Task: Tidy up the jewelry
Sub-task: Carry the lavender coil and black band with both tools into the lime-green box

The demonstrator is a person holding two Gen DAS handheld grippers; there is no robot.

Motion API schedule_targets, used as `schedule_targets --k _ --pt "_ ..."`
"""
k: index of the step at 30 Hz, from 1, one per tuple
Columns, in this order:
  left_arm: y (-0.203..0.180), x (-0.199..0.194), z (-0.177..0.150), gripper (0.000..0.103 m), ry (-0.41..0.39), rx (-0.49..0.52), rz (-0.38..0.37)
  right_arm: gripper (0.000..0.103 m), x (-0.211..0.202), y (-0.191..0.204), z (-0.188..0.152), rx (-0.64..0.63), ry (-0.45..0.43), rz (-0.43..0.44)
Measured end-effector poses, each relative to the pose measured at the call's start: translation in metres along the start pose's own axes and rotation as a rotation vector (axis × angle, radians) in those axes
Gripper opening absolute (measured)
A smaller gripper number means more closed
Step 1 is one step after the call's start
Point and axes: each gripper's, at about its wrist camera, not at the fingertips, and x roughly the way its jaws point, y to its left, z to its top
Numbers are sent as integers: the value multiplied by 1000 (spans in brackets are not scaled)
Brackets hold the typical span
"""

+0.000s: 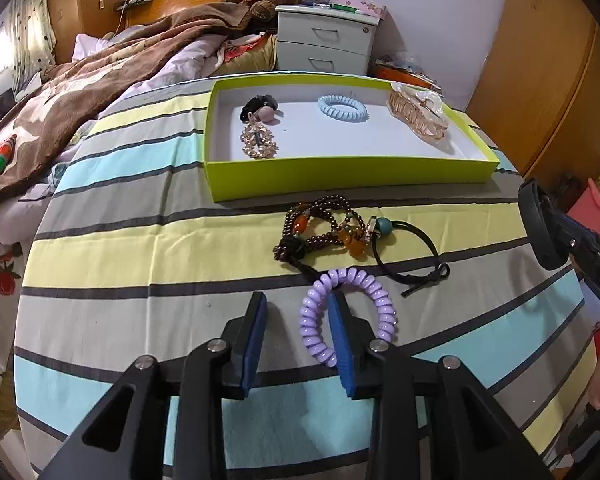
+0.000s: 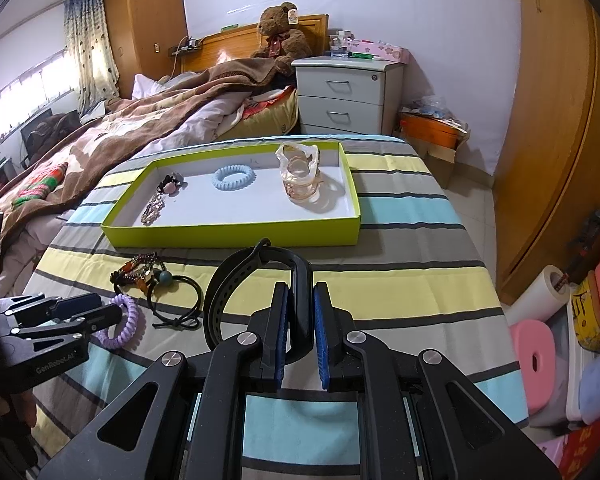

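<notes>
A purple coil hair tie [image 1: 380, 300] lies on the striped tablecloth [image 1: 140, 240]. My left gripper [image 1: 298, 298] is open: its right finger stands inside the ring, the left finger outside, and the ring's left arc lies loose between the pads. Beyond it lie a brown bead bracelet [image 1: 312, 228] and a black cord tie with a teal bead [image 1: 408, 248]. The green tray [image 1: 352, 178] holds a blue coil tie [image 1: 342, 109], a black and pink tie [image 1: 260, 110], a gold clip [image 1: 256, 142] and a clear claw clip [image 1: 418, 114]. My right gripper [image 2: 300, 288] is shut on a black watch strap [image 2: 228, 280].
The table's right edge drops to a tiled floor with a pink stool [image 2: 536, 344] and a paper roll [image 2: 540, 292]. A bed with a brown blanket [image 2: 112, 136] borders the left side. A white nightstand [image 2: 348, 96] and a wooden wardrobe [image 2: 552, 120] stand behind.
</notes>
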Motion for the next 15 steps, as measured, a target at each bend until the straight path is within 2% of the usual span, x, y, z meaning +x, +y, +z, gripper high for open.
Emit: schedule_targets --k 3,4,6,7,15 --pt "-4 1 0 34 -6 36 20 13 1 1 0 -1 0 0" --pt "-6 1 -1 31 -8 46 31 13 1 1 0 0 -1 0" --pt "-5 0 -1 14 -8 48 36 13 1 1 -1 -1 -1 0" --pt "-4 0 0 12 -5 40 29 13 1 1 -1 -1 -1 0" --pt "2 -10 1 11 -27 5 -1 13 -2 1 2 -3 -8 -5"
